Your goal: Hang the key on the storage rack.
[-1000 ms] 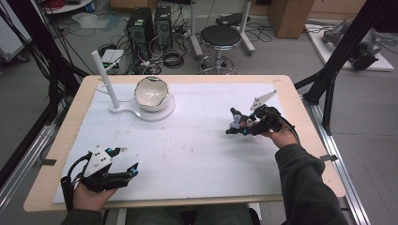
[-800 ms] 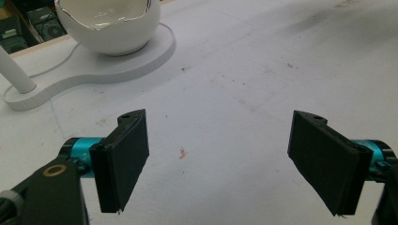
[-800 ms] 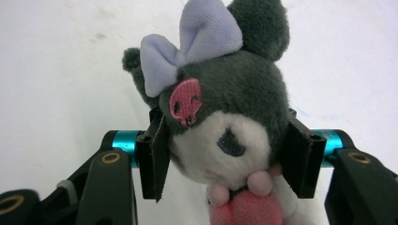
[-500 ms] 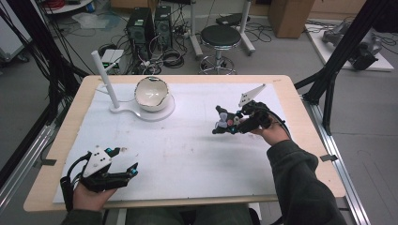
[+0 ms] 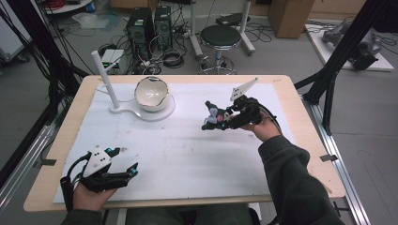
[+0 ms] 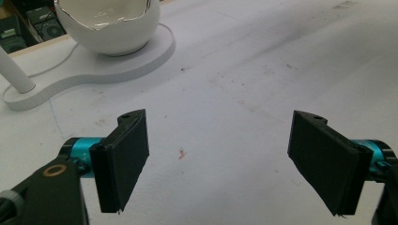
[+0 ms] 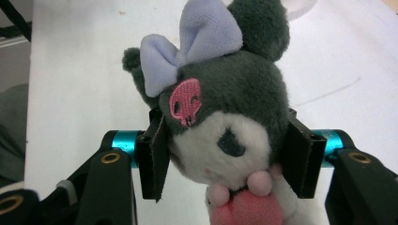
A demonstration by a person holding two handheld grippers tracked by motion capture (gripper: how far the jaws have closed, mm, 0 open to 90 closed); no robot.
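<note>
A: Start with the table [image 5: 281, 140]. What is different on it?

B: The right gripper [image 5: 210, 121] sits farther toward the middle than it did a second ago, and a little higher, carrying the plush [image 5: 217, 115] clear of the white mat [image 5: 187, 154].

A: Is the plush really held?

B: Yes. In the right gripper view the right gripper [image 7: 225, 159] has its pads clamped on both sides of the plush's [image 7: 225, 117] head, bow up, with the mat behind it.

A: And the bowl [image 5: 151, 93]?

B: It stands on its white stand [image 5: 141, 112] at the far left, well apart from the plush. The carry heads that way, so the bowl looks like the likely drop spot.

A: The left gripper [image 5: 123, 169]?

B: It rests near the front left edge, as before. In its own view the left gripper [image 6: 218, 159] has jaws wide apart with nothing between them.
</note>
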